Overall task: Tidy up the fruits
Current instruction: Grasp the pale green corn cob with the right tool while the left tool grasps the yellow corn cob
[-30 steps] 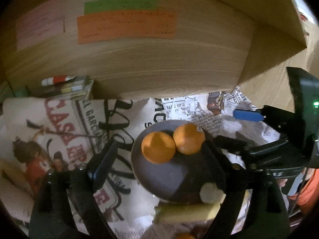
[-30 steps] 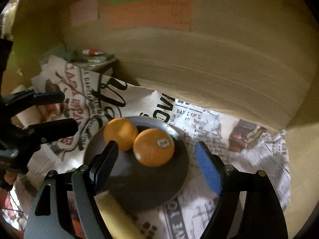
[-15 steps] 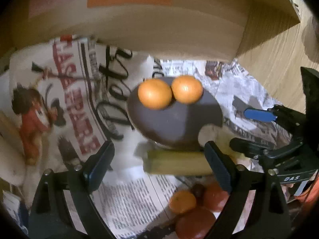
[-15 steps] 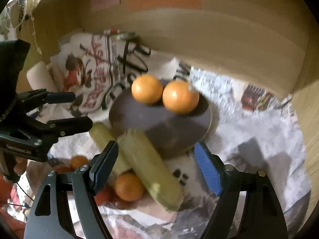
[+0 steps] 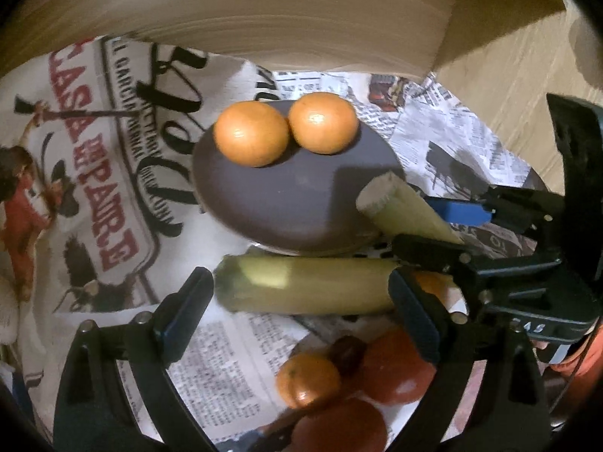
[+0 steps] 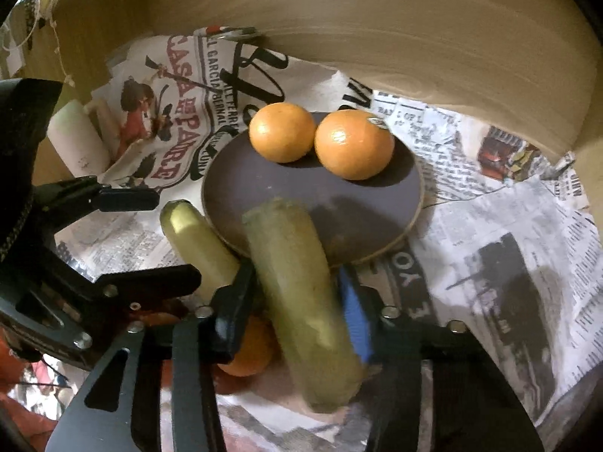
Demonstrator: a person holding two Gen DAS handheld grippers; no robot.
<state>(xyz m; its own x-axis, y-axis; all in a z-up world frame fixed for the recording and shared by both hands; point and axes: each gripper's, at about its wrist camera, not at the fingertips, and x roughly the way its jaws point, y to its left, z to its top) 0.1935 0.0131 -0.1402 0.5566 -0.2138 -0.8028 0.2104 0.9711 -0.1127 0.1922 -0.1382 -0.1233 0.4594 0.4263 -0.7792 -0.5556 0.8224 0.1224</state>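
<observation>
Two oranges (image 5: pixel 250 132) (image 5: pixel 323 122) sit at the far edge of a dark round plate (image 5: pixel 286 203); they also show in the right wrist view (image 6: pixel 282 132) (image 6: pixel 353 144). My right gripper (image 6: pixel 297 297) is shut on a pale green corn cob (image 6: pixel 297 293), its tip over the plate's near edge. My left gripper (image 5: pixel 301 312) is open, its jaws on either side of a second corn cob (image 5: pixel 309 288) lying crosswise on the newspaper just before the plate. The right gripper (image 5: pixel 444 229) shows in the left wrist view holding its cob (image 5: pixel 399 207).
A small orange (image 5: pixel 307 378), red tomatoes (image 5: pixel 395 369) and a dark fruit (image 5: pixel 345 350) lie in a heap close under my left gripper. Newspaper (image 6: pixel 501 226) covers the surface. A wooden wall (image 6: pixel 414 30) rises behind the plate. A white roll (image 6: pixel 77 139) lies at far left.
Both grippers have drawn back and down from the plate. The right gripper has closed on a corn cob. The fruit heap has come into view under the left gripper.
</observation>
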